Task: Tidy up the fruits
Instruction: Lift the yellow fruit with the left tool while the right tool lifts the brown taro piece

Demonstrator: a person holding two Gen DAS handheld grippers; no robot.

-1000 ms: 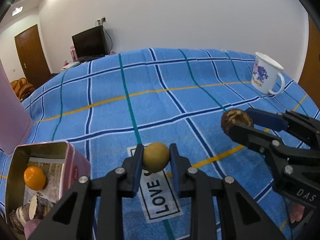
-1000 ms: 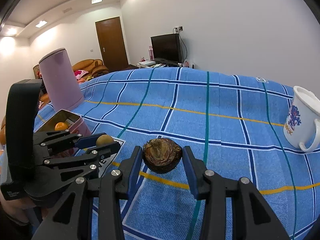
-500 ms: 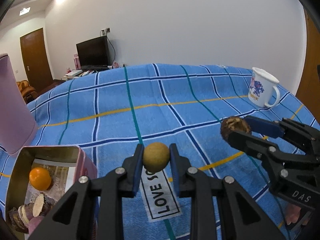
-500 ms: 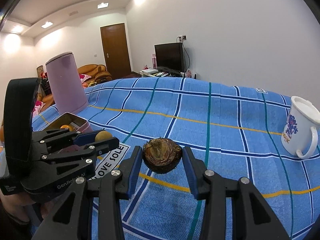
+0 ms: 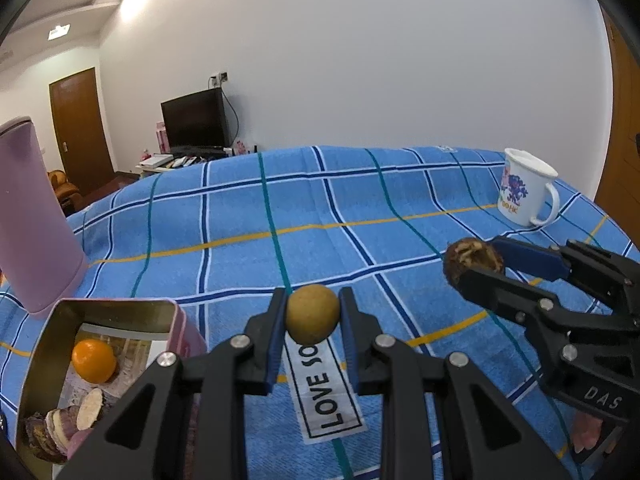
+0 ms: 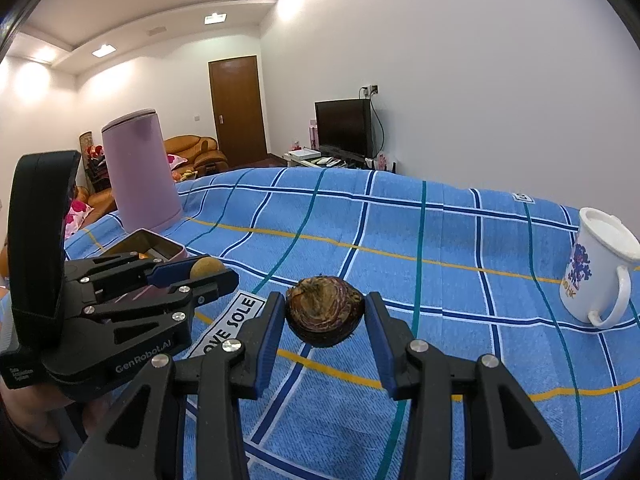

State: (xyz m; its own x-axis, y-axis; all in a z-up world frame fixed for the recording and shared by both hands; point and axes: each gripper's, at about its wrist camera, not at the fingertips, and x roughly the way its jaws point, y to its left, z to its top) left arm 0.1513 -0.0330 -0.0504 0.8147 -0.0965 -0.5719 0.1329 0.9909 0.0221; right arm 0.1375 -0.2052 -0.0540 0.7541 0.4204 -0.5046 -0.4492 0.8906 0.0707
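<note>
1. A home living room: a brown sofa [image 6: 192, 150] with flowered cushions stands far off to the left gripper's side.
2. Ahead, a television [image 6: 344, 126] sits on a low stand by the white wall.
3. A wooden door [image 6: 239, 106] lies beyond, under recessed ceiling lights [image 6: 215, 18].

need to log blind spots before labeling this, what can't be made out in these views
- Tin box: in the left wrist view its near end is cut off by the frame edge; in the right wrist view the left gripper covers its inside.
- Sliced pieces in the box: kind unclear, partly cut off.
- White mug: its inside is hidden by the viewing angle.
- Tablecloth label: the left gripper and yellow-brown fruit cover part of its text.
</note>
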